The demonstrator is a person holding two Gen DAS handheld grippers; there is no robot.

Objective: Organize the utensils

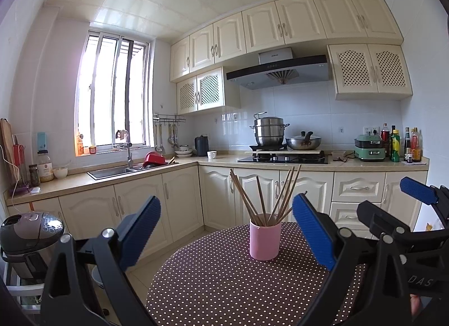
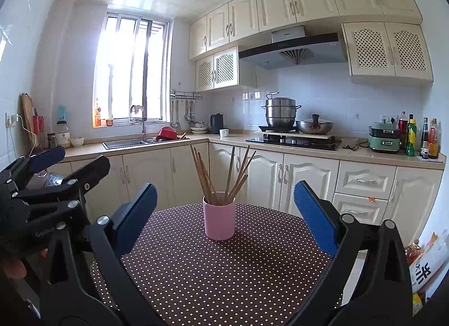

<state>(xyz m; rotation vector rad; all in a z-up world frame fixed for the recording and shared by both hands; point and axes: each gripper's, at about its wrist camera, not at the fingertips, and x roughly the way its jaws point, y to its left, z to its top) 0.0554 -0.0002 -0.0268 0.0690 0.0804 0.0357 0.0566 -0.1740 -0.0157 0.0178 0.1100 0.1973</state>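
The left gripper (image 1: 226, 237) is spread wide and holds nothing; its ribbed blue pads (image 1: 313, 232) frame the cup (image 1: 265, 240) from the near side, well short of touching it. The right gripper (image 2: 224, 219) is just as wide and just as empty, and the cup sits between its fingers in its own view too. Each tool appears at the edge of the other's camera, side by side on the near side of the cup.

The cup stands upright near the far edge of the table (image 2: 196, 269), with the chopsticks (image 2: 221, 177) fanned out of its mouth, some leaning left, some right. No loose utensils show on the cloth around the cup.

By my reading, the sticks are gathered in the cup and either the sorting is finished or a new pass has not begun. If anything is to be moved next, one tool would need to close in on the cup and narrow a good deal first.

The cup is a smooth pink cylinder, likely ceramic or plastic. The chopsticks are thin, brown, wood-like rods, slippery to pinch singly. The cloth under the cup is dark brown with small white dots, draped over a round top. The gripper frames are black plastic with metal pins.
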